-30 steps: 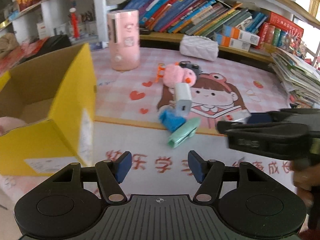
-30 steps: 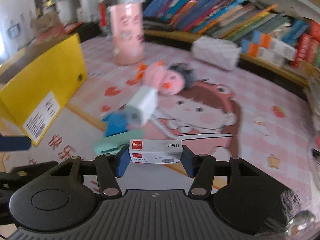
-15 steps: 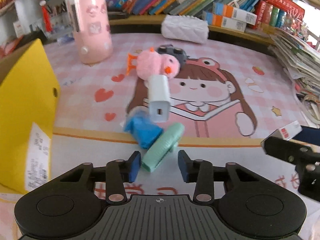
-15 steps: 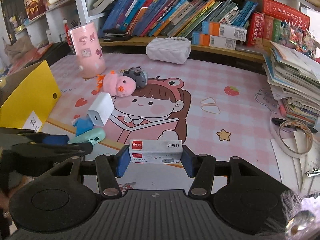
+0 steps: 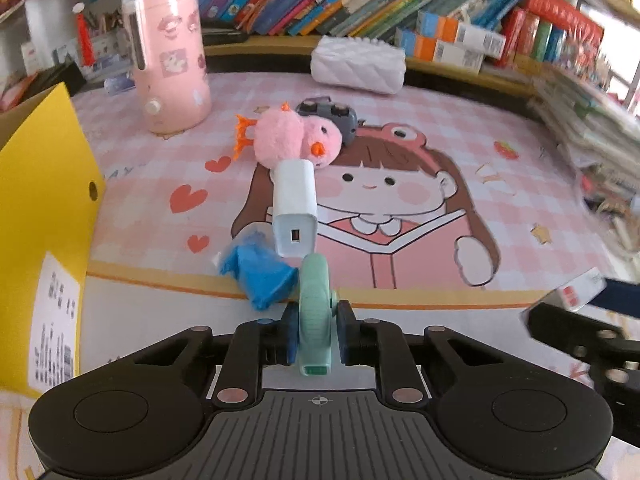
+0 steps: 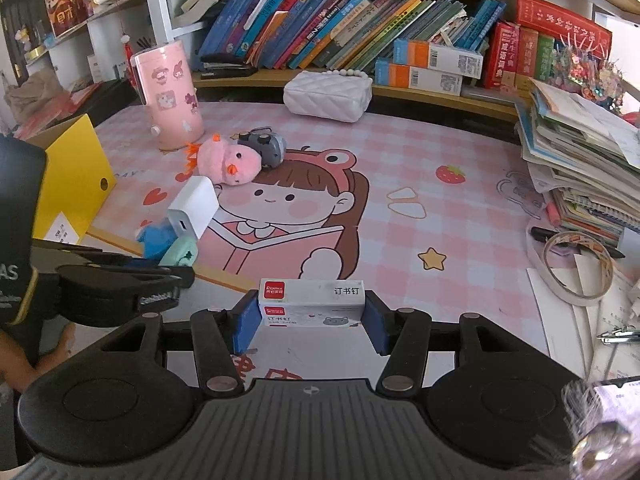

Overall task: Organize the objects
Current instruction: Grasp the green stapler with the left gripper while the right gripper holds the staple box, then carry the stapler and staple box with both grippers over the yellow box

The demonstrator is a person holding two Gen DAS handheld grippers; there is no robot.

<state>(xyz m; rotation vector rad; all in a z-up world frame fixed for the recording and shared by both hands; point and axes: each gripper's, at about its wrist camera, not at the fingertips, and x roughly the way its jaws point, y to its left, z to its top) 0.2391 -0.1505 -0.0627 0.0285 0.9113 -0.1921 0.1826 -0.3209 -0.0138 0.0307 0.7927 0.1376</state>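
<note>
- Evidently sorting, the left gripper (image 5: 315,334) had its fingers clamped on the mint-green clip (image 5: 315,312), a blue wrapper (image 5: 260,276) just beyond them.
- The right gripper (image 6: 311,316) pinched the staple box (image 6: 311,302) endwise between its fingers, clear of the tabletop (image 6: 460,220), likely bound for the yellow box (image 6: 80,184).

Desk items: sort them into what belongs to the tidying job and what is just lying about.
In the job: mint green clip in left gripper; staples box in right gripper; white charger; blue wrapper; pink plush chick; yellow box.

Lying about: books; white purse; tape roll.
</note>
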